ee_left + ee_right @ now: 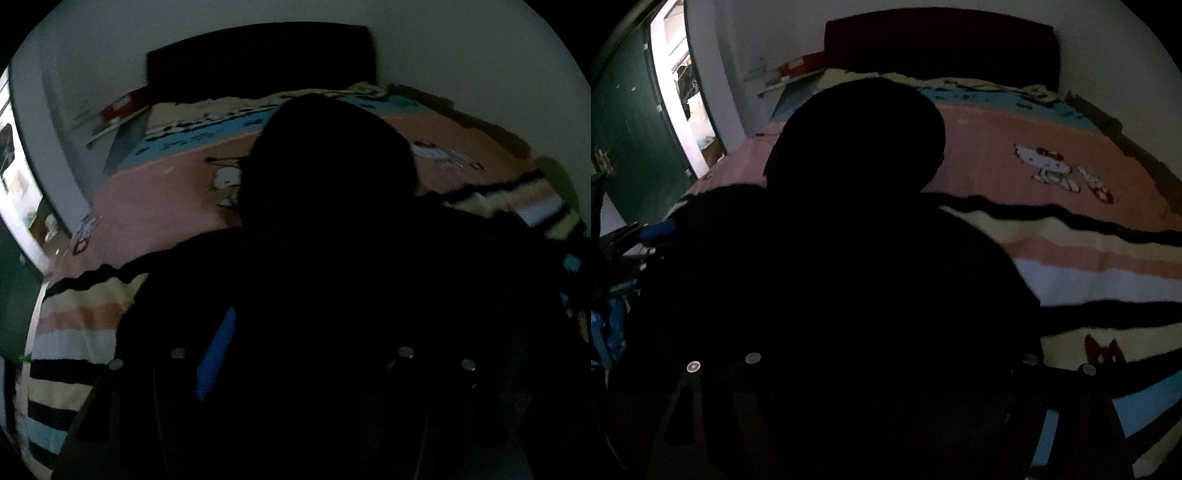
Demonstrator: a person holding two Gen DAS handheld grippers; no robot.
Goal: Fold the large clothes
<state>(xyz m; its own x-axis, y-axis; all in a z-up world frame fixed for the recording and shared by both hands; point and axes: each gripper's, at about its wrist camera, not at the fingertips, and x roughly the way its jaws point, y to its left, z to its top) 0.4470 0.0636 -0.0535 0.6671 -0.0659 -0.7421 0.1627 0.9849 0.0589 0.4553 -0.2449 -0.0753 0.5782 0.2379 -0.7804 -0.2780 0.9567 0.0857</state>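
A bed [1052,155] with a striped cartoon blanket [1108,258] is seen; a large black hooded garment [849,258] is spread across its near edge, hood toward the headboard. It is judged soft, limp and fairly light, best taken at hem corners or shoulders. Whether the left tool [295,369] and right tool [886,369] grip cloth cannot be told.

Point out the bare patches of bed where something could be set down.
Free: the pink blanket between the black garment and dark headboard, and the striped end on the garment's right. Crowded: the middle under the garment, and the papers by the wall.
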